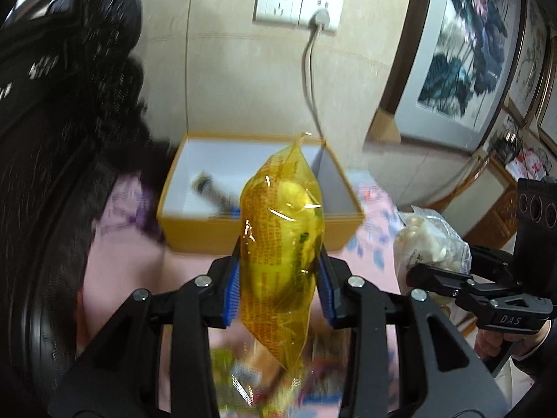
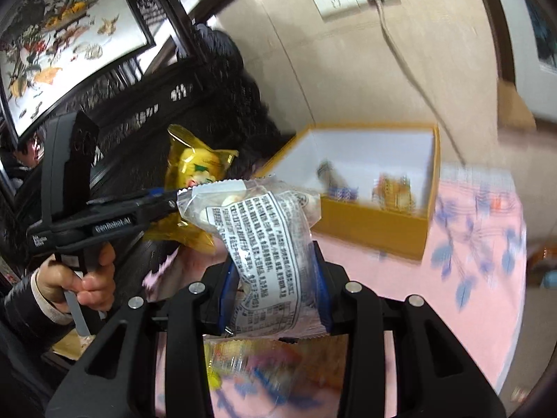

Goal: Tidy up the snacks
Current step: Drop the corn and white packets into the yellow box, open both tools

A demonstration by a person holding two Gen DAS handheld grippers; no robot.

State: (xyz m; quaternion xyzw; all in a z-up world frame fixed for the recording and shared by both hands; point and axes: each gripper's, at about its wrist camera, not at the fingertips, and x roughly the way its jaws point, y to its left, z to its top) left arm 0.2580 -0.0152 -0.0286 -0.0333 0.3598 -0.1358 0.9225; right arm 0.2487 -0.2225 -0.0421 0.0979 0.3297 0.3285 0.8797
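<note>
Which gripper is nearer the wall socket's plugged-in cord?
Right, slightly, though neither is close. The right gripper, holding the clear packet, sits nearer the cord; the left gripper with yellow bag is farther off.

A yellow transparent snack bag (image 1: 282, 244) printed with orange text stands nearly upright, pinched at its middle, raised in front of an open mustard-yellow box (image 1: 257, 188) with a white inside. A clear snack packet (image 2: 264, 244) with a black-on-white text label and pale round pieces inside is gripped at its lower part, its crimped top leaning left. The box sits on a pink flowered cloth and already holds a few small packets (image 2: 393, 188); more blurred snacks (image 1: 264, 383) lie below.
</note>
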